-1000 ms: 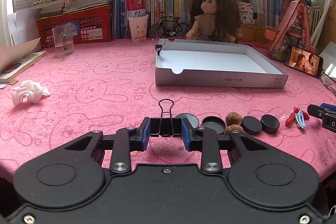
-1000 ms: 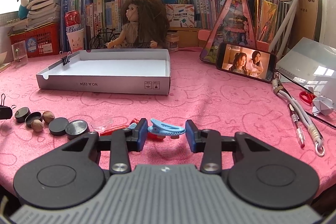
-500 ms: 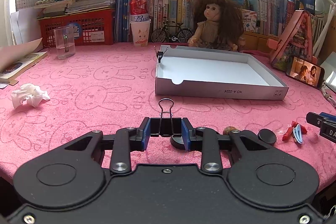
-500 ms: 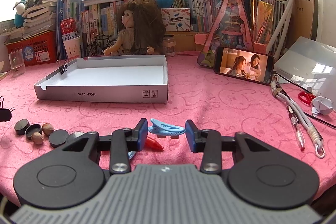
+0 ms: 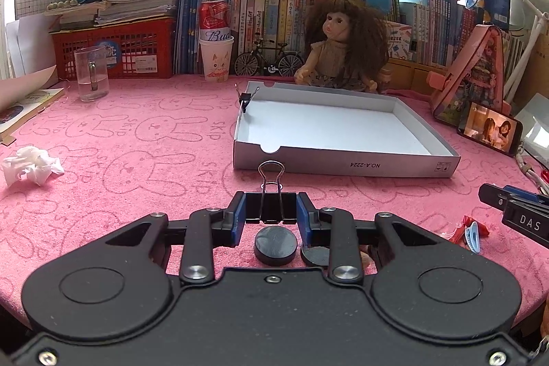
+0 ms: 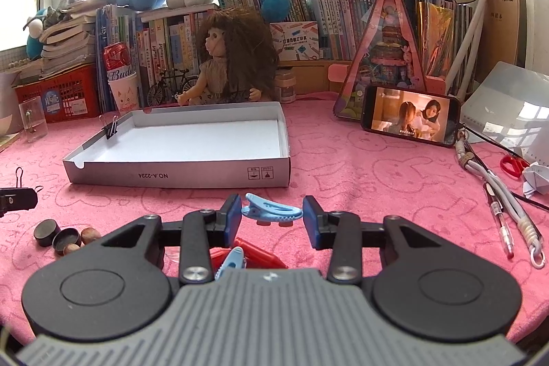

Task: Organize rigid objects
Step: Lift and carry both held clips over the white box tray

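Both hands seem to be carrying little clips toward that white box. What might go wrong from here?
The blue clip sits between the right gripper jaws with a gap at one side, so it might slip out. The left gripper grips the black binder clip firmly, but hangs low and could bump the box front wall.

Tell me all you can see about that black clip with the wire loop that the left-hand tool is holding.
The binder clip is black with a folded body that looks like metal, and silver wire handles. It stands upright, one loop rising above the body. The left gripper is shut on it, blue pads pressing both its sides. It is held in front of the white cardboard tray, with round black discs on the pink cloth beneath.
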`<state>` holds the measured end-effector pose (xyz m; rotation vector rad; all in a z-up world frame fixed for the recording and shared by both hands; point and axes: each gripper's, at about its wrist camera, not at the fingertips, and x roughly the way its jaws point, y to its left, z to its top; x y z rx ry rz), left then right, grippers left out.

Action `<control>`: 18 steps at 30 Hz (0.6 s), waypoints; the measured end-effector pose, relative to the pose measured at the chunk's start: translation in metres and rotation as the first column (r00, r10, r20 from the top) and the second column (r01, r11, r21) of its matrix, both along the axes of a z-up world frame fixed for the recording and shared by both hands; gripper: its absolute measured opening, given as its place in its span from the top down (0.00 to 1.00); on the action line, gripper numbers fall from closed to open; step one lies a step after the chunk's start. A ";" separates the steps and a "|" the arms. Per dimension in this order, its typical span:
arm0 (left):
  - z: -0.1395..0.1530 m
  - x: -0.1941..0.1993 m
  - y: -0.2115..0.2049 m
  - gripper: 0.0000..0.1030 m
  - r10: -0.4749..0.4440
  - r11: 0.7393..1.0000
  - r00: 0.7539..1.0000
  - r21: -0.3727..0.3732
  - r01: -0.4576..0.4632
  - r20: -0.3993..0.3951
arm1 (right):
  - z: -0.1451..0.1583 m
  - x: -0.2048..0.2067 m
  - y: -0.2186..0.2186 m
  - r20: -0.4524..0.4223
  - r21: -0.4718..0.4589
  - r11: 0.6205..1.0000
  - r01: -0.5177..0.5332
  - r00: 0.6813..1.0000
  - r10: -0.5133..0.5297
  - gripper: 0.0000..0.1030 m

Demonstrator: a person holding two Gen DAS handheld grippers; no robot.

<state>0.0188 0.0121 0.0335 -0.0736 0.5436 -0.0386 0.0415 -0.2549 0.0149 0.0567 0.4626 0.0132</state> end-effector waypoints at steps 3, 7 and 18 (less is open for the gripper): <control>0.001 0.003 -0.004 0.72 -0.007 1.000 1.000 -0.002 0.007 0.004 | 0.001 0.005 0.003 -0.004 0.016 1.000 -0.007 1.000 0.007 0.57; 0.003 0.008 -0.008 0.72 -0.018 1.000 1.000 -0.011 0.018 0.009 | 0.001 0.010 0.006 -0.009 0.037 0.999 -0.017 1.000 0.017 0.57; 0.010 0.031 -0.022 0.72 -0.053 0.998 0.998 -0.032 0.053 0.015 | 0.008 0.028 0.017 -0.004 0.062 0.996 -0.056 0.998 0.056 0.57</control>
